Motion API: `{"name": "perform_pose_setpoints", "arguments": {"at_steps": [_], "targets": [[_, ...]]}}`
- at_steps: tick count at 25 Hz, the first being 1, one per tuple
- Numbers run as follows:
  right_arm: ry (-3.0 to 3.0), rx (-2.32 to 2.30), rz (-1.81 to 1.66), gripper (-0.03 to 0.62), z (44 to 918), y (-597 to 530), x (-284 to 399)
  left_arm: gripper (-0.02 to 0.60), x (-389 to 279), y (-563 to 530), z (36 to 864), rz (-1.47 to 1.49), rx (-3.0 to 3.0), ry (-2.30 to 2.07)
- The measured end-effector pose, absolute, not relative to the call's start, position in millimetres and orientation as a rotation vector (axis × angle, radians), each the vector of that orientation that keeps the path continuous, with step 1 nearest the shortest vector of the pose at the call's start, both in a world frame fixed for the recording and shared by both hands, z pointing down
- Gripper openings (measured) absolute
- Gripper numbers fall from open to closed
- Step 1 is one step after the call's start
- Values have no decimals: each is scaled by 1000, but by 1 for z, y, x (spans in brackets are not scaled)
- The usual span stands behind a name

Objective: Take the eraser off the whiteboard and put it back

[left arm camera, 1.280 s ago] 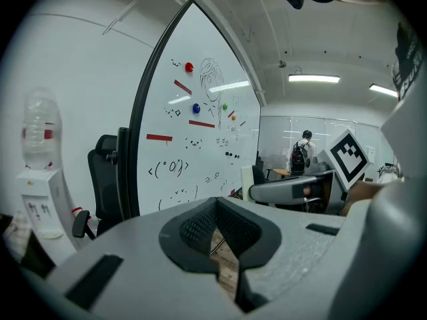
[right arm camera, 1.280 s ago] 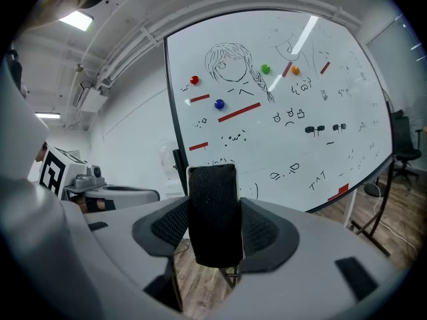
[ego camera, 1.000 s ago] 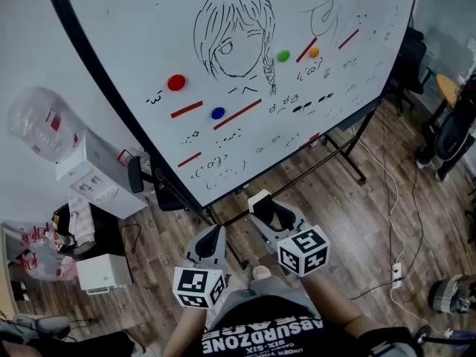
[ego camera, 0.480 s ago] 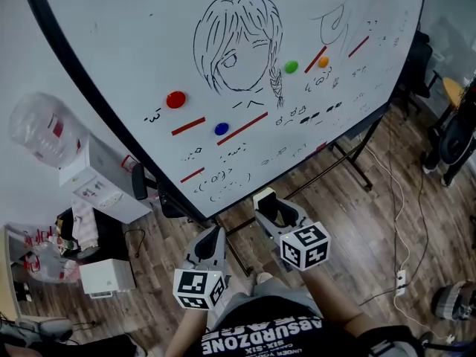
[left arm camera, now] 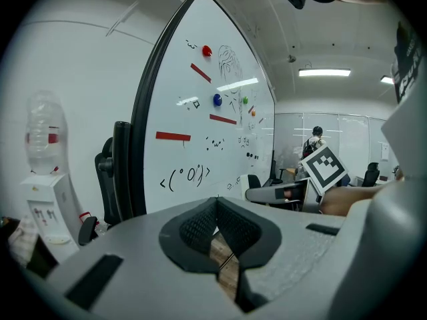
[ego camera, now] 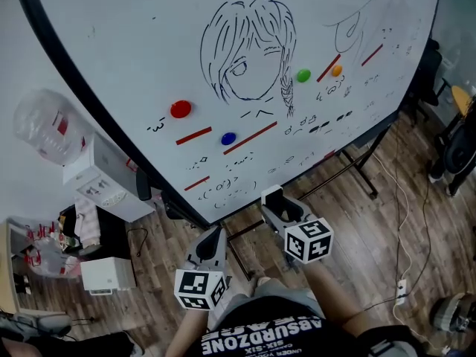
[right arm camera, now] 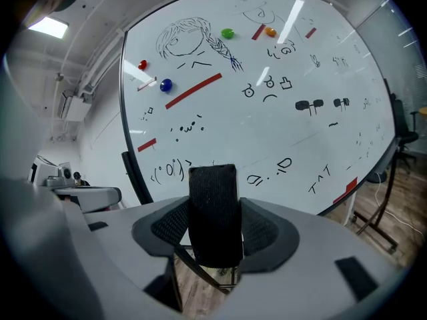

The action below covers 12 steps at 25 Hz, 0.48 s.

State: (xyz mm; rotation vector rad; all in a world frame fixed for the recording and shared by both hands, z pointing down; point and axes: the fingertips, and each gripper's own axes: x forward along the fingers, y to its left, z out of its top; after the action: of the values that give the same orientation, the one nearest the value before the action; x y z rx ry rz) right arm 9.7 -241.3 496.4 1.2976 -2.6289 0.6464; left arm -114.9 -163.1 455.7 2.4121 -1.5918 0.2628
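The eraser (right arm camera: 213,212), a black felt block with a white back (ego camera: 272,195), is clamped between the jaws of my right gripper (ego camera: 274,204), just in front of the lower edge of the whiteboard (ego camera: 134,43). In the right gripper view the eraser stands upright before the board (right arm camera: 287,112), below the small doodles. My left gripper (ego camera: 214,238) hangs lower and to the left, shut with nothing in it; its fingertips (left arm camera: 212,205) meet in front of the board's black frame (left arm camera: 143,145).
Red (ego camera: 181,109), blue (ego camera: 228,137), green (ego camera: 303,75) and orange (ego camera: 337,71) magnets and red strips stick to the board. A water dispenser (ego camera: 56,136) stands at the left. The board's stand legs (ego camera: 357,166) and cables (ego camera: 401,274) lie on the wood floor.
The board's lower edge has come closer in the head view. My right gripper with the eraser has shifted a little right, toward that edge. The left gripper looks nearly unmoved.
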Motion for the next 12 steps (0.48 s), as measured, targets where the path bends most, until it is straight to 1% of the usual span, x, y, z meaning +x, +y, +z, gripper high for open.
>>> {"name": "perform_pose_setpoints", "arguments": {"at_steps": [12], "targets": [[-2614,1322,743,230,512,-283,17,6,-109,-182,462,264,2392,-1613]]}}
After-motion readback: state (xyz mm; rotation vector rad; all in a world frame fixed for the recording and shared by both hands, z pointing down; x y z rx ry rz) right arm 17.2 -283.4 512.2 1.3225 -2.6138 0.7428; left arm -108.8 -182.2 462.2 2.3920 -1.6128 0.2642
